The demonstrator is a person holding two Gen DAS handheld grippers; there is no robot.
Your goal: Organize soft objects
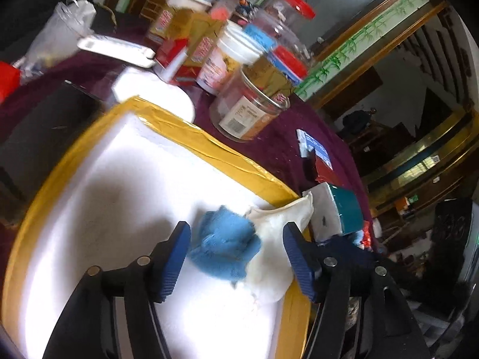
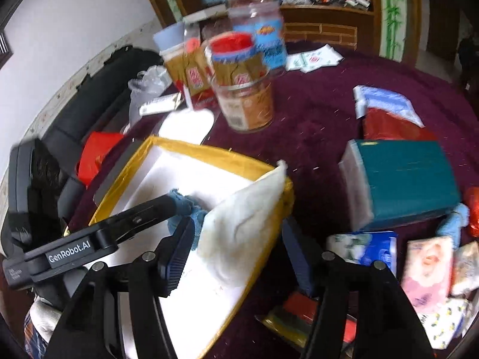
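A white foam box with a yellow taped rim (image 1: 179, 125) (image 2: 209, 149) stands on the purple tablecloth. Inside it, at the near right corner, lie a crumpled blue cloth (image 1: 224, 245) (image 2: 182, 206) and a white cloth (image 1: 272, 239) (image 2: 245, 218); the white one drapes up over the rim. My left gripper (image 1: 236, 254) hangs open over both cloths, its pads clear of the blue one. My right gripper (image 2: 236, 257) is open astride the box's corner, with the white cloth lying loose between its fingers. In the right wrist view the left gripper's black finger (image 2: 155, 209) reaches in beside the blue cloth.
Behind the box stand a glass jar (image 1: 248, 110) (image 2: 248, 101) and several red-lidded jars and cartons. A teal tissue pack (image 2: 404, 179) (image 1: 347, 209), tissue packets (image 2: 425, 269) and another blue cloth (image 2: 455, 221) lie to the right. A black bag (image 2: 89, 89) sits at the left.
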